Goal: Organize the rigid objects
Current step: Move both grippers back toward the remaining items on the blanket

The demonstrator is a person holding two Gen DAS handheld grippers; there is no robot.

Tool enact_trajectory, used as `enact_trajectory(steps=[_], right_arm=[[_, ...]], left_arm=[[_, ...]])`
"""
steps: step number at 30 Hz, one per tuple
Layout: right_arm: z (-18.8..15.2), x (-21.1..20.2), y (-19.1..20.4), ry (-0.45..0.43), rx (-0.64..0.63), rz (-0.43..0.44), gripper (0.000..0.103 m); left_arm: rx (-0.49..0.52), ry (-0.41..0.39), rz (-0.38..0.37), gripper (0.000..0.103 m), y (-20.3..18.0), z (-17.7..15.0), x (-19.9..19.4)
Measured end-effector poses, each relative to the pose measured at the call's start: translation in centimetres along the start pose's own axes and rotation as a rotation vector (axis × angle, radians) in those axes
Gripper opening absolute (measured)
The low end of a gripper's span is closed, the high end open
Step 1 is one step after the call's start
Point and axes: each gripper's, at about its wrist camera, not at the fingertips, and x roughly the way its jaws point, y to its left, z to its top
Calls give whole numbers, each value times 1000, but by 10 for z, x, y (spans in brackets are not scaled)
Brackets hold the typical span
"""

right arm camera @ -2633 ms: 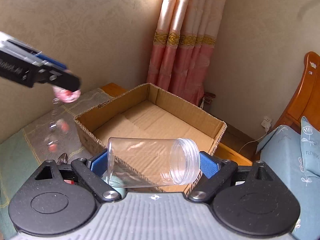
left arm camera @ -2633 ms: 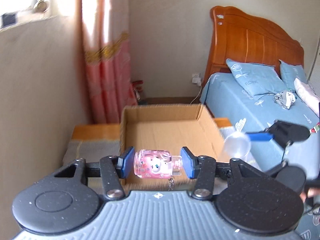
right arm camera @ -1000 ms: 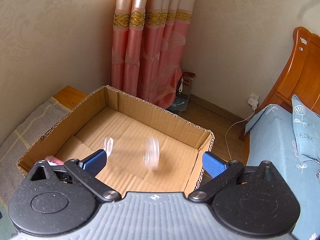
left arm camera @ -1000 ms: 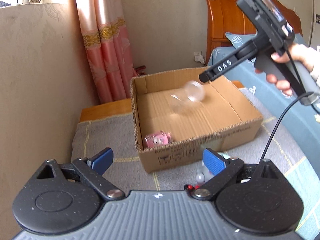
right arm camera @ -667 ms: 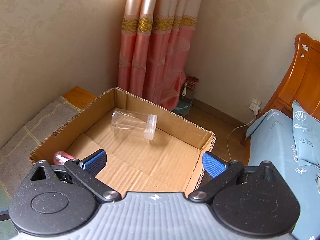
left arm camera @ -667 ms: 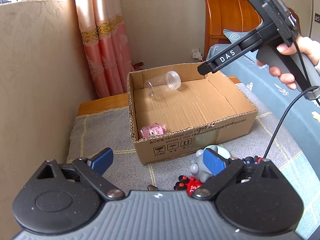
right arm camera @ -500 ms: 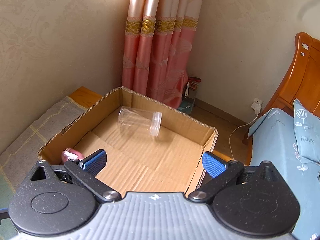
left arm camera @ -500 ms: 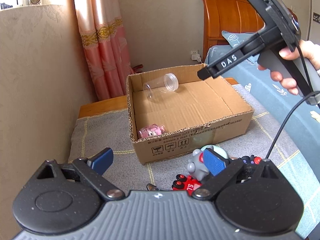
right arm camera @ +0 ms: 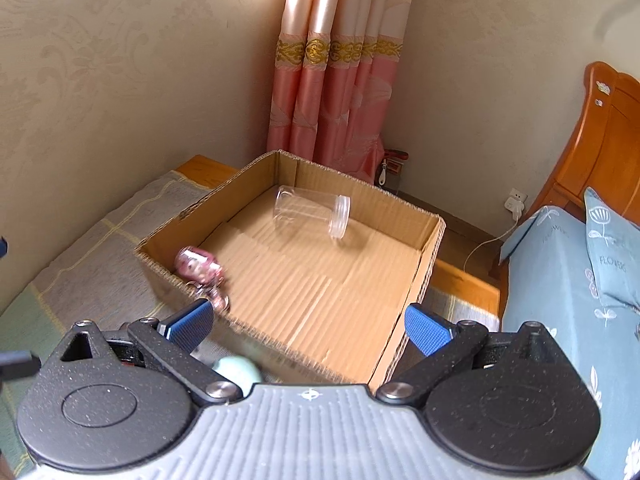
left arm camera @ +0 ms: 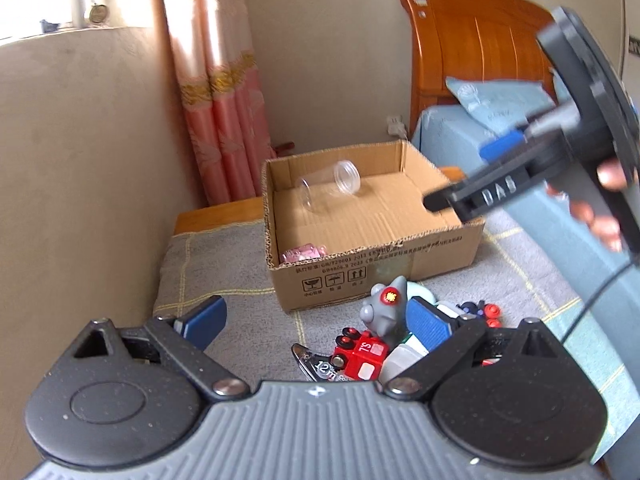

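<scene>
An open cardboard box (left arm camera: 420,258) (right arm camera: 430,248) stands on a grey blanket. Inside it a clear plastic jar (left arm camera: 328,184) (right arm camera: 310,214) lies on its side near the back wall, and a pink keychain bottle (left arm camera: 302,253) (right arm camera: 198,268) rests in the front left corner. In front of the box lies a heap of toys: a grey figure (left arm camera: 384,310), a red toy car (left arm camera: 362,354) and small black and red pieces (left arm camera: 480,312). My left gripper (left arm camera: 316,320) is open above the heap, holding nothing. My right gripper (right arm camera: 308,324) is open over the box's front edge, also holding nothing.
A bed with blue sheets (right arm camera: 560,280) and a wooden headboard (left arm camera: 472,52) runs along the right. Pink curtains (right arm camera: 336,80) hang in the corner behind the box. A beige wall (left arm camera: 80,160) closes the left side. A hand (left arm camera: 600,208) holds the right gripper's handle.
The clear jar has dropped from between the right fingers into the box and come to rest by its back wall. Both grippers have drawn back from the box, and the toy heap has come into the left view.
</scene>
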Motion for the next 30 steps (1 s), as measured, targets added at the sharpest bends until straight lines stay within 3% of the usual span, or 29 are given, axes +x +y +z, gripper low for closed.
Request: enact_trajectory(steps=[6, 11, 17, 23, 30], right_arm=[[-38, -19, 20, -23, 53, -40, 103], [-82, -28, 46, -34, 84, -80, 103], [-132, -30, 80, -7, 117, -53, 103], [-152, -13, 101, 27, 108, -72, 103], [-171, -2, 88, 72, 157, -76, 103]], left_arm=[[-66, -42, 15, 96, 8, -19, -13], [-102, -16, 29, 96, 13, -39, -6], [-108, 27, 28, 96, 14, -59, 7], [-117, 71, -21, 96, 8, -70, 20], [-93, 119, -56, 96, -5, -75, 35]])
